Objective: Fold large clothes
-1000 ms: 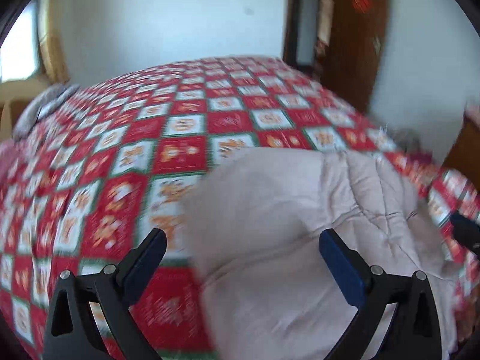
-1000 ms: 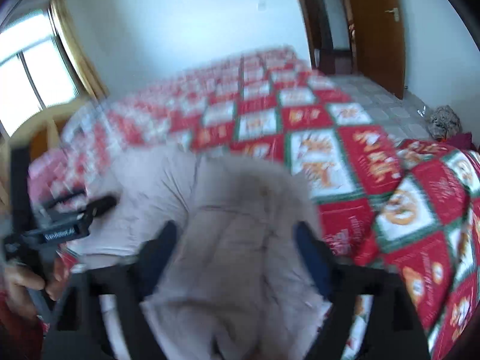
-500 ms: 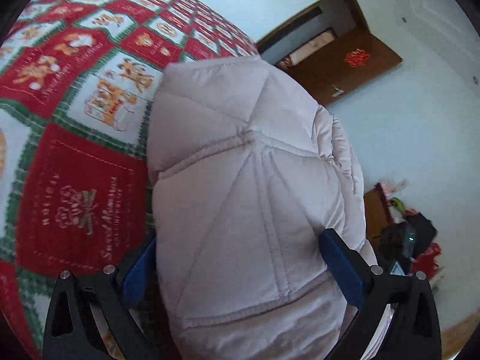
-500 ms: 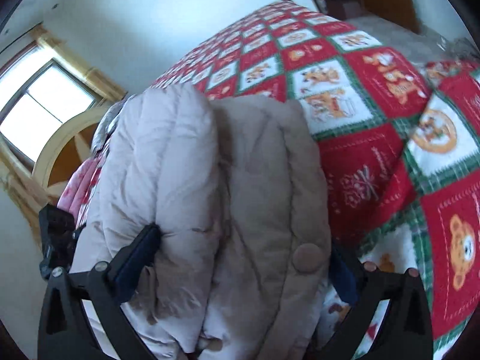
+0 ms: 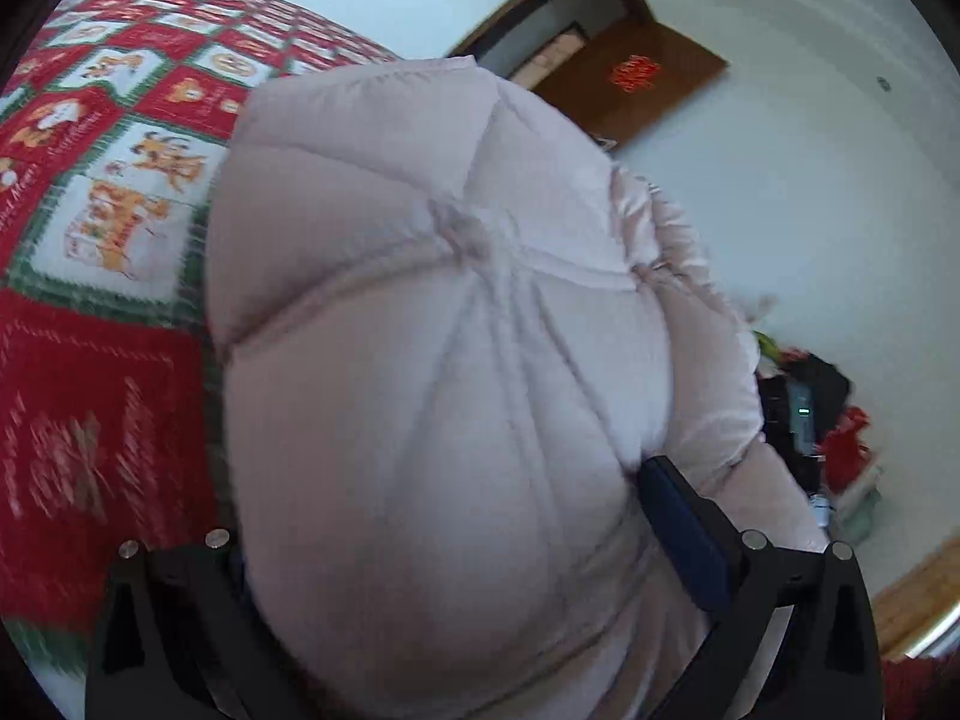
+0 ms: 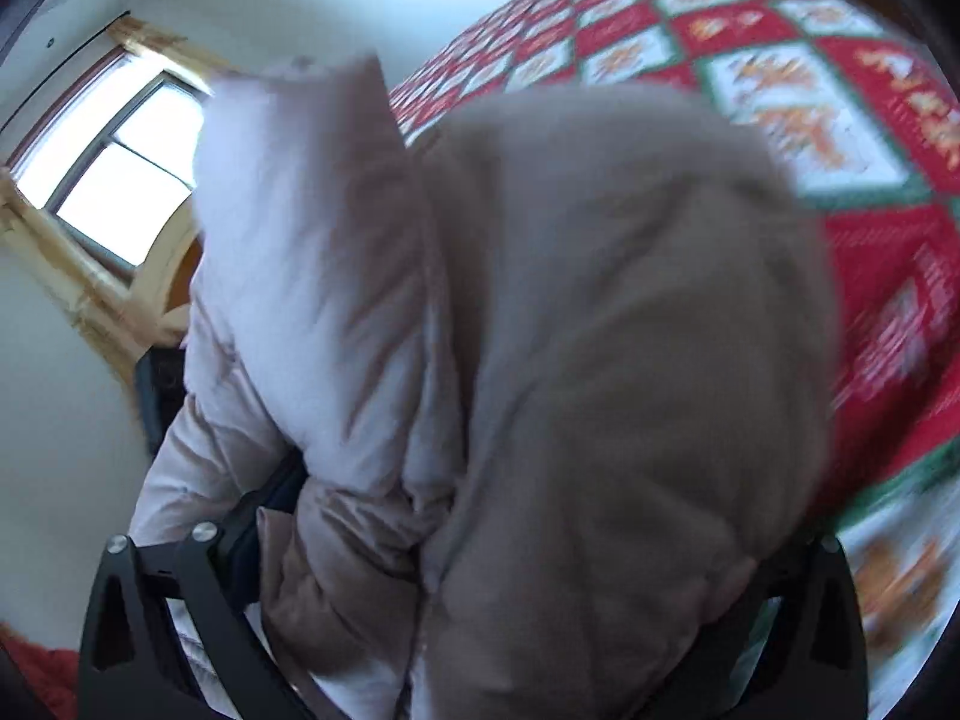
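Over the bed (image 5: 102, 396), quilt lettering too blurred to read, I see both claws clamped on the jacket (image 5: 456, 408): left claw (image 5: 444, 516), right claw (image 6: 498, 540).

Daylight floods both views, soft and even, and in the right wrist view the window (image 6: 114, 180) is blown out to white glare. Motion blur smears the jacket (image 6: 600, 360) and the quilt (image 6: 888, 276) there, while the left wrist view keeps the jacket's (image 5: 432, 330) upper seams fairly sharp but blurs its near part and the quilt (image 5: 84, 432) at lower left. Fisheye distortion bends the walls and door (image 5: 630, 90), and black vignette rims the corners of both.
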A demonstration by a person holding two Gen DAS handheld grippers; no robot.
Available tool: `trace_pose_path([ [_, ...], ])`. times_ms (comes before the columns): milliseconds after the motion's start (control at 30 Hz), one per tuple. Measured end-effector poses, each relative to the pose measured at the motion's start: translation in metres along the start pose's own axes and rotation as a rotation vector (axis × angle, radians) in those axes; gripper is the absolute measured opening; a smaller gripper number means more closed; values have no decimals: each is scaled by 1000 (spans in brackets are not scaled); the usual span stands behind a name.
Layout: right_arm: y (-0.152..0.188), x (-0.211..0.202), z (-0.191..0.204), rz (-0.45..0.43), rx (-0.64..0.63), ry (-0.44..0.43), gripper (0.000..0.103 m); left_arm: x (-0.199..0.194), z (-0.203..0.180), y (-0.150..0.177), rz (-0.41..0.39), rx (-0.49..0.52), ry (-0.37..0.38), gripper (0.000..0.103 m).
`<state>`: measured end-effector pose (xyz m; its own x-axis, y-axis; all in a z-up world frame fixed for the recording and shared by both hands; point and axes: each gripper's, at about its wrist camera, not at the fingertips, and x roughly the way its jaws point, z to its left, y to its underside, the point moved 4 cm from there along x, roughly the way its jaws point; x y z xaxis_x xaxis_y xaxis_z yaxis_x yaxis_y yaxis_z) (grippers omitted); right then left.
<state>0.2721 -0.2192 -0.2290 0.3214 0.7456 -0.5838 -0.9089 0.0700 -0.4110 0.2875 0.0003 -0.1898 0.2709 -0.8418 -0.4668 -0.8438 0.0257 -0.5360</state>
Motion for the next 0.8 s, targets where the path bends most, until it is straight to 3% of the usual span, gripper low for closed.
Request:
trace_pose_path([
  [167, 42, -18, 26, -42, 44, -118, 84, -37, -24, 21, -47, 19, 61, 102],
  [333, 69, -50, 64, -132, 51, -228, 79, -70, -68, 23, -79, 74, 113, 102],
  [433, 72, -93, 86, -203, 4, -231, 78, -81, -96, 12, -100, 138, 154, 102],
  [533, 78, -155, 108, -298, -59, -188, 78, -82, -149, 2, -116, 233, 225, 102],
  [633, 87, -222, 114, -398, -79, -110, 78, -62, -192, -5, -95, 267, 303, 102],
  [733, 97, -285, 100, -481, -57, -12, 78, -10, -239, -10, -28, 293, 376, 102],
  [800, 106, -316, 79, -518, -14, 71, 78, 31, -257, -9, 34, 281, 370, 102],
])
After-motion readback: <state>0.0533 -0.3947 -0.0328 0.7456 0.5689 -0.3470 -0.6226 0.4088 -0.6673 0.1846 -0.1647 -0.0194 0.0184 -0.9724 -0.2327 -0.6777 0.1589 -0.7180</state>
